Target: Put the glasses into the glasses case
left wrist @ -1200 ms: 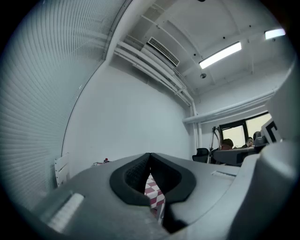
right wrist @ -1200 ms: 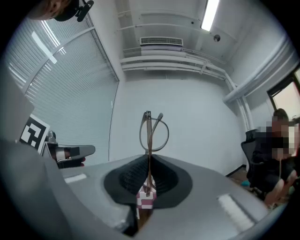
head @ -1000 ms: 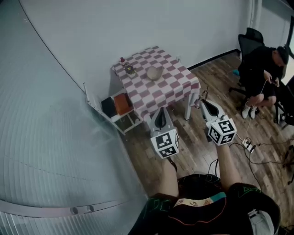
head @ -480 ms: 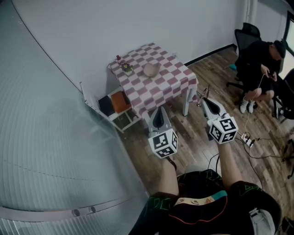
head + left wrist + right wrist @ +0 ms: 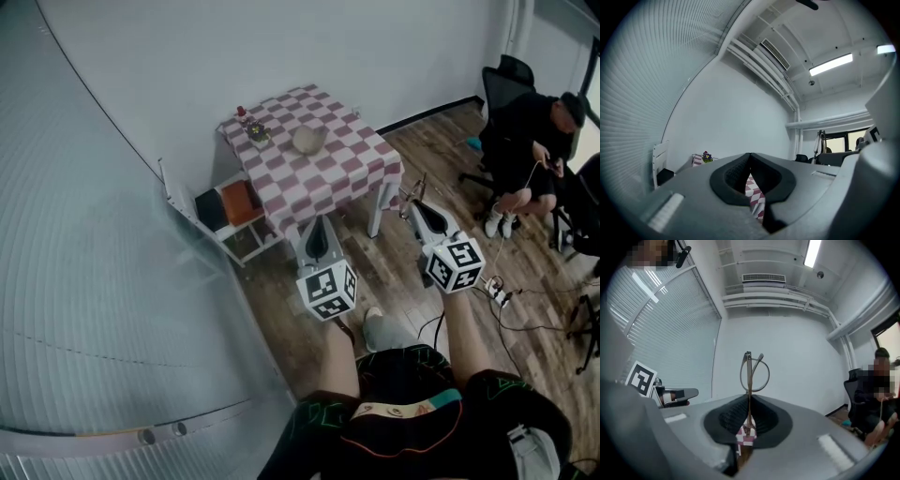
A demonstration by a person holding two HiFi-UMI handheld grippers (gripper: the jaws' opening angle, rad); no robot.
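Right claw carrying the glasses, well short of the checked table.

The right claw [image 5: 749,401] is pinching the thin-rimmed glasses [image 5: 751,366], its jaws pressed together on the frame. The frame's long axis is running straight out past the tips, with one lens ring standing clear. The left claw [image 5: 750,157] is sitting closed with nothing in it. What is probably the glasses case [image 5: 307,139], a grey rounded shape on the table [image 5: 347,178], is lying at ten o'clock from the right claw and twelve o'clock from the left. It is well apart from both, with the left standing nearer and so looking better placed for steadying it.
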